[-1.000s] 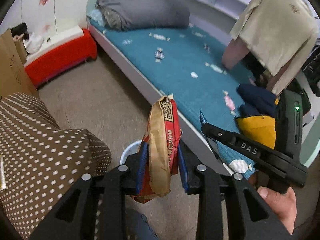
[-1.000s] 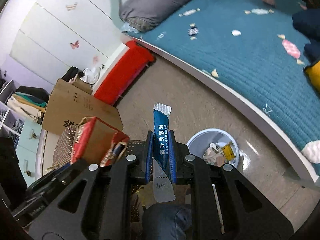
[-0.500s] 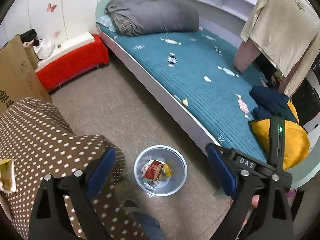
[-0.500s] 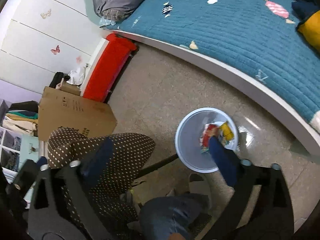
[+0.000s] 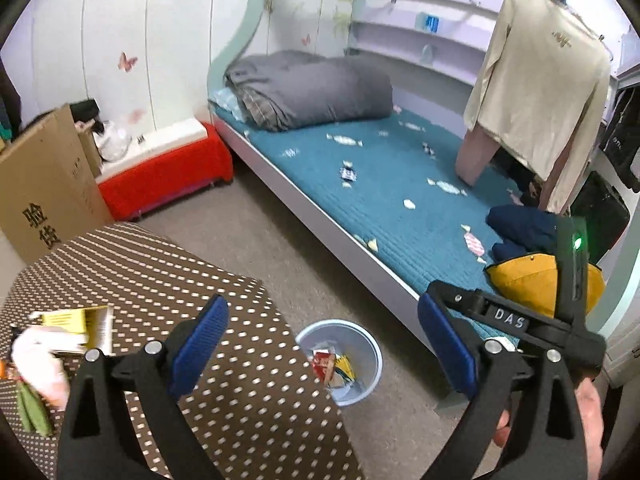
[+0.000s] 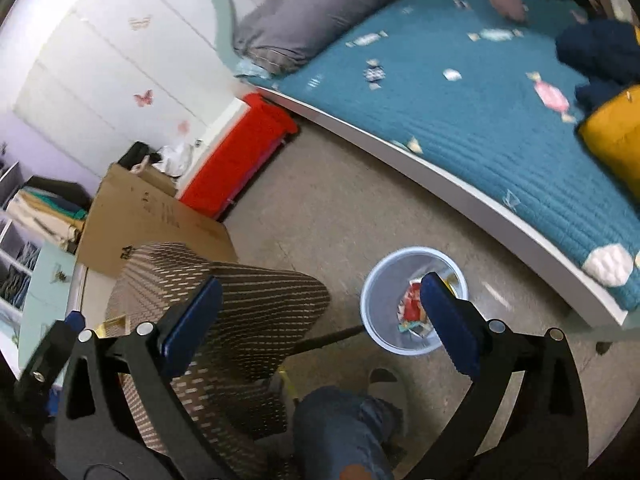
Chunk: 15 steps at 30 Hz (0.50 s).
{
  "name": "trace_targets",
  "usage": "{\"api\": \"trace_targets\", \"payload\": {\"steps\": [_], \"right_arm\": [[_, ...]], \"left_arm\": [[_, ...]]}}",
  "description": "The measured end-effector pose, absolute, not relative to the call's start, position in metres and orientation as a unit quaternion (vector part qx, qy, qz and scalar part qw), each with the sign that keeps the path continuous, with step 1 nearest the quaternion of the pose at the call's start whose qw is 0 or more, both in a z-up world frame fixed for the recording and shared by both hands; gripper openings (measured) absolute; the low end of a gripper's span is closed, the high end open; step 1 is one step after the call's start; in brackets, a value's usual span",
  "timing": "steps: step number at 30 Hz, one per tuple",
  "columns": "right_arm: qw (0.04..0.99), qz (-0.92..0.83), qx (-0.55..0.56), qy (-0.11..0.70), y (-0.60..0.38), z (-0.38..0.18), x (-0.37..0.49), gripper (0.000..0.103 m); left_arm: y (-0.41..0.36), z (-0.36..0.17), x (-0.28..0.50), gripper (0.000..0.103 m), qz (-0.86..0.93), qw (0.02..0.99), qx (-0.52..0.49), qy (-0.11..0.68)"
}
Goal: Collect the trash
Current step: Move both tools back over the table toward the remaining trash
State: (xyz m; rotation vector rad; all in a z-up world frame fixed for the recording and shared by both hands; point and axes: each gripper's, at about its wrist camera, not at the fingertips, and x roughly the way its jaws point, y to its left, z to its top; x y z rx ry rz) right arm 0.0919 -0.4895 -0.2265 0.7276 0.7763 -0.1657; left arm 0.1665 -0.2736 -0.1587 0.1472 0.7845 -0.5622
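bin on the floor between my table and the bed

the bin (image 5: 339,362) holds wrappers (image 5: 332,366); the table (image 5: 168,280) lies to its left, the bed (image 5: 400,200) to its right, a folded quilt (image 5: 312,88) at the bed's far end, a cardboard box (image 5: 44,184) behind the table.
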Motion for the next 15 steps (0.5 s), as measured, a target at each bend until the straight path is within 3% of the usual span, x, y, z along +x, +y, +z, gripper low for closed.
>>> {"api": "trace_targets", "payload": {"steps": [15], "right_arm": [[0.915,0.005,0.240,0.323,-0.386,-0.133,0.085,0.097]], "left_arm": [[-0.173,-0.111,0.134,0.094,-0.231,0.917,0.026,0.325]]}}
